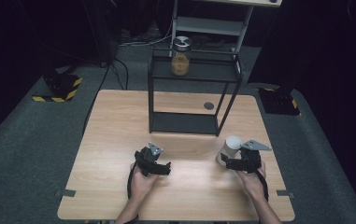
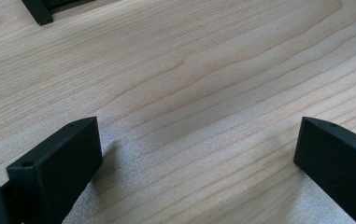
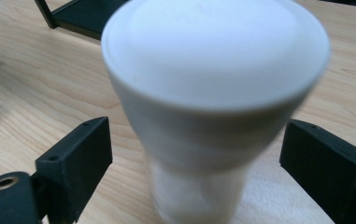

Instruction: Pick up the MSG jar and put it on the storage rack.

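Right gripper view: white jar (image 3: 213, 93) between released right tongs (image 3: 194, 154); left tongs (image 2: 199, 154) released.

white bottle (image 3: 213, 93) | black grippers | light wood-grain table (image 1: 115, 140) | black shelf rack (image 1: 185, 123) | amber jar (image 1: 180, 63)

We list: 1 light wooden table (image 1: 119, 140) on grey carpet floor (image 1: 21, 154); 1 black 2-tier metal rack (image 1: 192, 95) at its far edge; black-and-yellow hazard-striped bases (image 1: 61, 91) either side; dark surroundings beyond.
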{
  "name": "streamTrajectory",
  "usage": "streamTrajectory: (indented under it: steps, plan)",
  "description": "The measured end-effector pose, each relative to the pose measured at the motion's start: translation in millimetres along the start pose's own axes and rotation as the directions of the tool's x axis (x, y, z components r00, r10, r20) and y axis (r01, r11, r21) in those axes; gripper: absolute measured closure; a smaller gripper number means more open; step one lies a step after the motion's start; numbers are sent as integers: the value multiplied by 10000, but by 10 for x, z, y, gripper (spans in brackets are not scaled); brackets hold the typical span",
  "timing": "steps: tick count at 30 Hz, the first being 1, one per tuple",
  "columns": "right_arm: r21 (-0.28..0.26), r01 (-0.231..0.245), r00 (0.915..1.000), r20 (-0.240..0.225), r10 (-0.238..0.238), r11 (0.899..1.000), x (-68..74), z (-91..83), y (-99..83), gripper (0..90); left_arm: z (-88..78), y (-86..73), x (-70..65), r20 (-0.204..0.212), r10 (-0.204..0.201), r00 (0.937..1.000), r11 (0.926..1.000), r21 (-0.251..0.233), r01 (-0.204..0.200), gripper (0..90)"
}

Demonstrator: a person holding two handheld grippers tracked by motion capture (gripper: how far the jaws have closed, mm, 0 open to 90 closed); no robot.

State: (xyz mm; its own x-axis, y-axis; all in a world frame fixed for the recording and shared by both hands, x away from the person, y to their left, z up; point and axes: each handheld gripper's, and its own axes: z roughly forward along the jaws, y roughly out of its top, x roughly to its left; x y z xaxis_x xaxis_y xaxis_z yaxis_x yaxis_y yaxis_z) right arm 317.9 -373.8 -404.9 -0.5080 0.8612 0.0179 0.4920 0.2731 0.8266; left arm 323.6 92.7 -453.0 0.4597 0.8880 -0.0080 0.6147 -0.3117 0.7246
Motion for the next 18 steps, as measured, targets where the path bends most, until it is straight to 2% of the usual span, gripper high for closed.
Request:
streamTrajectory:
  steps: [11, 18]
  plan:
    - [-37, 70, 10000, 12, -70, 10000, -1, 114, 52, 161, 0, -1, 0, -3, -4, 10000, 10000, -2, 4, 11]
    - [-128, 15, 10000, -30, -15, 9999, -32, 134, 48, 241, 0, -1, -1, -3, -8, 10000, 10000, -3, 8, 11]
